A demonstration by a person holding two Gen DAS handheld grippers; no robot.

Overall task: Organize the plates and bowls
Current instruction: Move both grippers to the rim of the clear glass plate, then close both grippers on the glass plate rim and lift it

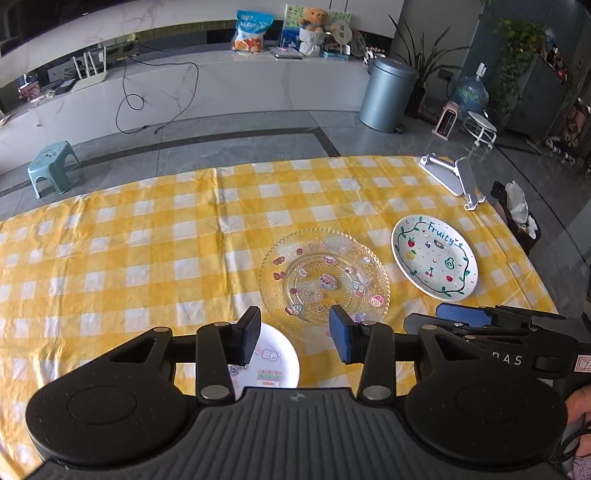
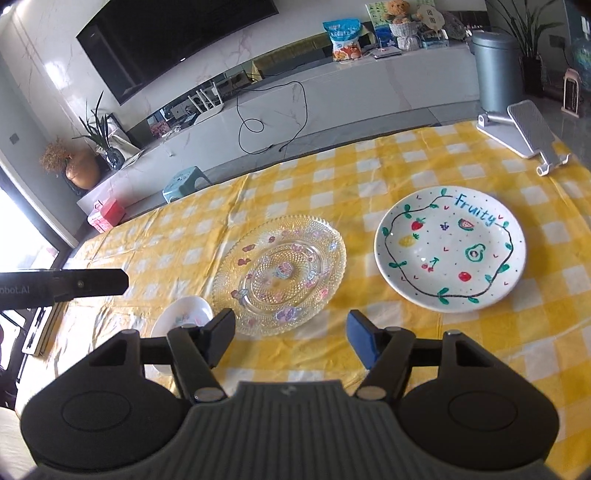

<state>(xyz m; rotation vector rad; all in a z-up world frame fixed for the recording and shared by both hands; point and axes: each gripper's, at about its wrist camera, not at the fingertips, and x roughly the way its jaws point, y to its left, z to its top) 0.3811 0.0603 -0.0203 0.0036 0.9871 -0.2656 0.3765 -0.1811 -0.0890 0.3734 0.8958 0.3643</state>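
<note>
I have both tools gaping, gripping nothing: the left tool (image 1: 293,338) and right tool (image 2: 291,338) hover above the near edge of the glass plate (image 2: 279,275) (round, beaded, clear). Right of it lies a smooth white fruit-painted plate (image 2: 448,249); left, a small white bowl (image 2: 181,317), all on the checked tablecloth (image 1: 147,240).

A yellow checked tablecloth (image 2: 295,177) is covering the table, a white folding stand (image 2: 524,133) is sitting on its far right corner, and beyond it a grey bin (image 1: 388,94), a teal stool (image 1: 53,166) and a teddy bear (image 1: 313,18) are showing.
</note>
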